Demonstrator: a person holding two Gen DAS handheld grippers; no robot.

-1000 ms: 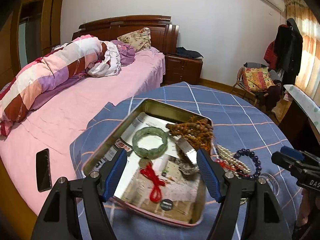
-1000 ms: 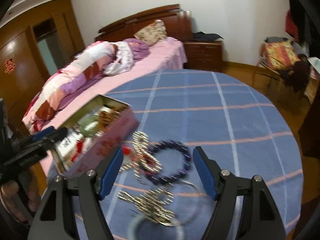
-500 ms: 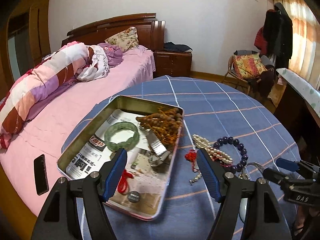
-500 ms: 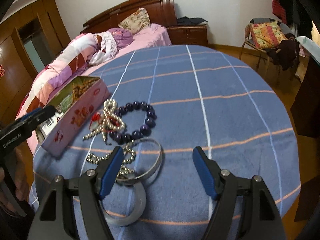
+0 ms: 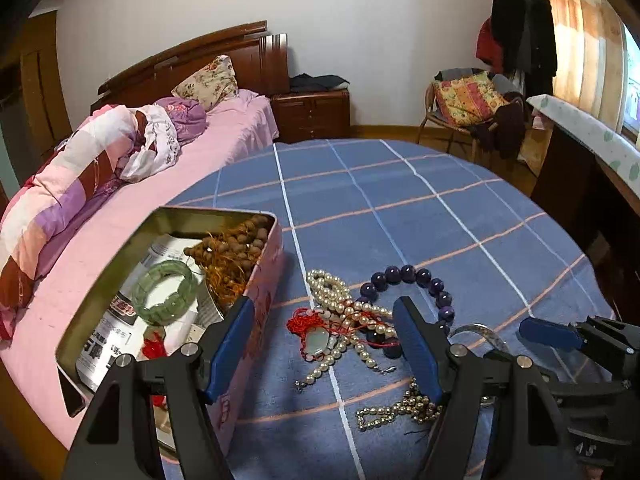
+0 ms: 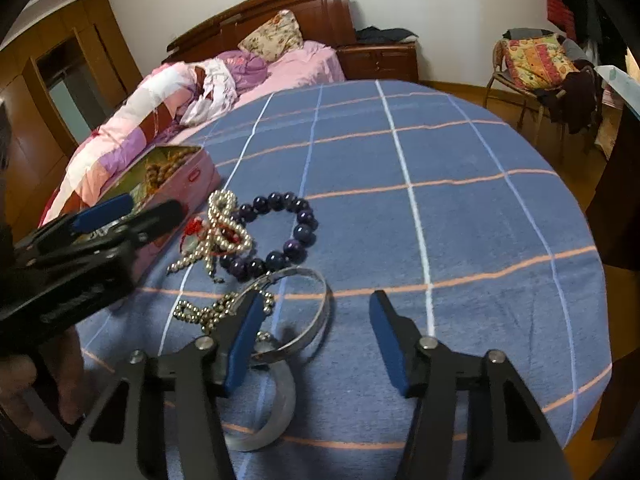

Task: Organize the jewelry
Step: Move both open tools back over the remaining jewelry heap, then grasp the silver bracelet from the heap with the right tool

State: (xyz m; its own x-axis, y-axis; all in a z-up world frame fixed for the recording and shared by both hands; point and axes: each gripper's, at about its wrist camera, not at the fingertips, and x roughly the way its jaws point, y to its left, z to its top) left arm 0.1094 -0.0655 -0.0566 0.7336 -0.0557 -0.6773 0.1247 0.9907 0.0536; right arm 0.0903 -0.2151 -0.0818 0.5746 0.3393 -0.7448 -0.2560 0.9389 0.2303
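While both claws hang spread and empty over the worktop point(image 5: 400, 208), the tin point(image 5: 262, 304) sits partly behind the left claw's point(image 5: 325, 342) left finger, holding a green bangle point(image 5: 165, 293) and brown beads point(image 5: 236, 246). Between that claw's fingers lies a tangle of pearls point(image 5: 340, 308) with a red cord point(image 5: 298, 322). Purple beads point(image 5: 408, 274) curl just beyond its right finger. Under the right claw's point(image 6: 314, 336) left finger rest a gold chain point(image 6: 208, 312) and a silver bangle point(image 6: 316, 324); bare cloth lies between its fingers.
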